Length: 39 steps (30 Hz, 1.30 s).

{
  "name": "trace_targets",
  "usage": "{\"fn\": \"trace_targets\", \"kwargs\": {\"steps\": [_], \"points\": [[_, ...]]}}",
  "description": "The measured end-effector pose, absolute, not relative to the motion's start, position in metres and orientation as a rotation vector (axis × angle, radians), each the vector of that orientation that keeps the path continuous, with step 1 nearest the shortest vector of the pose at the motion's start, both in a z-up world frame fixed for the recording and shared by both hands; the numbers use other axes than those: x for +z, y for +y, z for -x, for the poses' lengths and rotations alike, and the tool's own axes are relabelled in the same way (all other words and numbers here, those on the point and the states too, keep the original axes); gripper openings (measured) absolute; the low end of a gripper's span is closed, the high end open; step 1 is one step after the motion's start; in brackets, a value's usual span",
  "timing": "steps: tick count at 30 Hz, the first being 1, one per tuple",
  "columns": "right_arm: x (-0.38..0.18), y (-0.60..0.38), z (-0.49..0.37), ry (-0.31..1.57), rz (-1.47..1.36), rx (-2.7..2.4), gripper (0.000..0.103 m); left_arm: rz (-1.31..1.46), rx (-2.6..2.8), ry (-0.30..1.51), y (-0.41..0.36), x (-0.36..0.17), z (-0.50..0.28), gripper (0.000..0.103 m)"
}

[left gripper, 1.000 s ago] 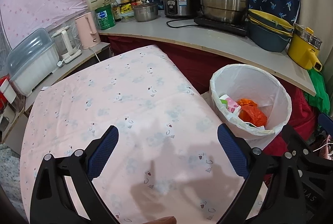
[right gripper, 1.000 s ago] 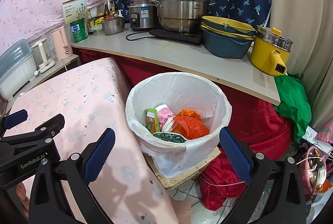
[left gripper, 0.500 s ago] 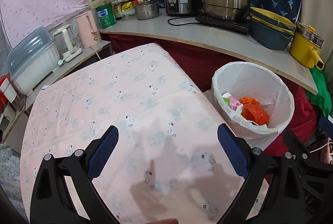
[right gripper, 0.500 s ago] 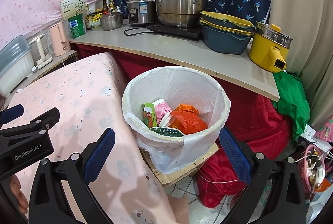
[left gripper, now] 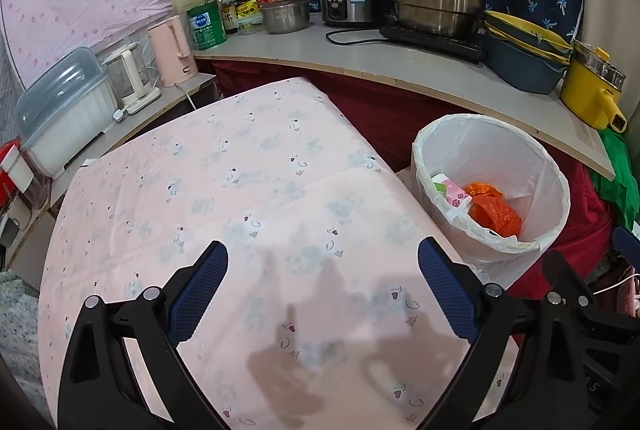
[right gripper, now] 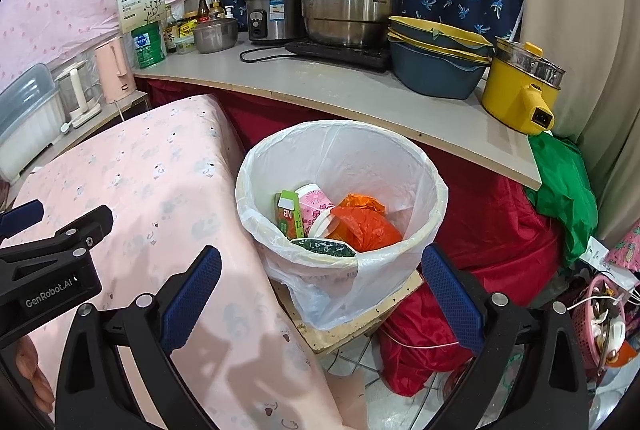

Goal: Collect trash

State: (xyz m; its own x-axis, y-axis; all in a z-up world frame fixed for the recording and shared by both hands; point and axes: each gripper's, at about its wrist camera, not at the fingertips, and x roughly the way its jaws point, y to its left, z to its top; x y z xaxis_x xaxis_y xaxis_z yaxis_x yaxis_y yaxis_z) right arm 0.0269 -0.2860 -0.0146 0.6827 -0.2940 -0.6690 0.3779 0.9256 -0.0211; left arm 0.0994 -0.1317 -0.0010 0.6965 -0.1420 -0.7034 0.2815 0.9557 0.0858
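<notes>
A white-lined trash bin (right gripper: 434,186) stands on a board beside the pink-clothed table (right gripper: 140,182). It holds an orange bag (right gripper: 366,226), a green carton (right gripper: 290,216), a pink flowered cup (right gripper: 316,208) and a dark wrapper (right gripper: 324,246). My right gripper (right gripper: 320,286) is open and empty, just in front of and above the bin. My left gripper (left gripper: 322,288) is open and empty over the table (left gripper: 240,190), with the bin (left gripper: 556,182) to its right. The left gripper's body shows at the left of the right wrist view (right gripper: 52,262).
A counter (right gripper: 360,94) behind carries a steel pot (right gripper: 352,2), rice cooker (right gripper: 270,14), stacked basins (right gripper: 436,58) and a yellow pot (right gripper: 520,90). A pink kettle (left gripper: 172,50) and plastic box (left gripper: 60,110) stand at left. Red and green cloth (right gripper: 560,182) lie at right.
Both grippers have drawn back and up slightly, so the bin and table sit a little lower and farther in view. Both stay open and empty.
</notes>
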Motion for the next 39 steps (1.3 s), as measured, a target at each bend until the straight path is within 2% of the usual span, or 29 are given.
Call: {"fn": "trace_targets", "kwargs": {"steps": [39], "points": [[-0.0166,-0.2864,-0.0267,0.730,-0.124,-0.376,0.097,-0.203,-0.240,0.768,-0.1330,-0.0046,-0.0957,0.091]]}}
